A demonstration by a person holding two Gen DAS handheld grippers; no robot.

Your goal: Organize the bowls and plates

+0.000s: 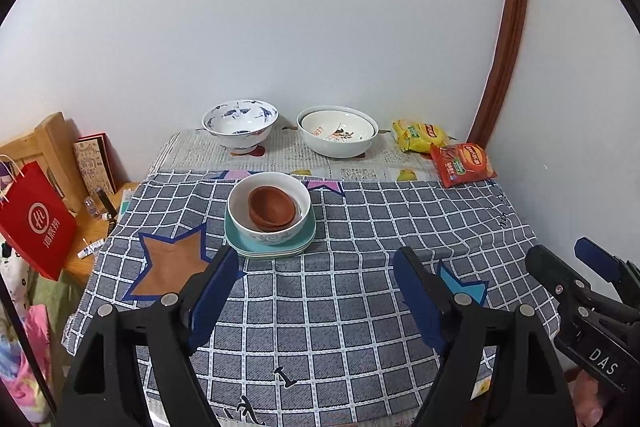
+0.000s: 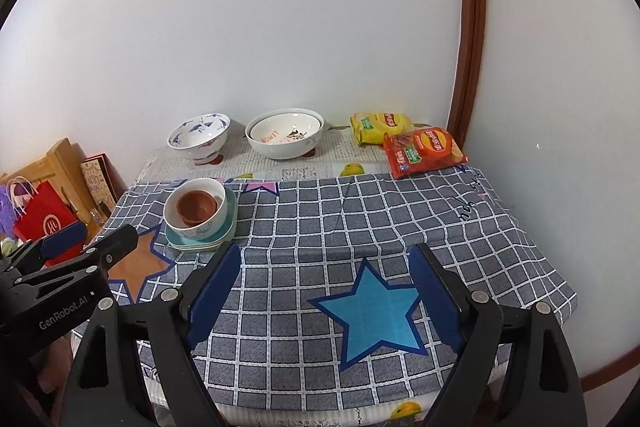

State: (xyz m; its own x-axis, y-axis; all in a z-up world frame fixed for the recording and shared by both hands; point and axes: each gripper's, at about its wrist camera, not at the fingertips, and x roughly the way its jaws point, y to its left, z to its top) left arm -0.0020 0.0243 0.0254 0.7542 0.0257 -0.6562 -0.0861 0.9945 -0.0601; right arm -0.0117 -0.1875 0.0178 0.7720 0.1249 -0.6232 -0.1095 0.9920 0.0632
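Left wrist view: the left gripper (image 1: 314,291) gapes wide, empty, short of the stack (image 1: 270,217) on the desk (image 1: 360,307); glazed, brittle, slippery, best taken by the plate rim.

Right wrist view: the right gripper (image 2: 326,295) is equally wide and empty, with the stack off to its left.

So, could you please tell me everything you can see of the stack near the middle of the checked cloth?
The stack stands upright on the checked cloth, left of centre. At the bottom lie pale teal plates with rounded corners, at least two judging by their edges. On them sits a white bowl with a blue-grey scroll pattern outside, glossy like ceramic. Inside it nest small brown bowls, matte like clay, apparently two. Neither tongs touch it.
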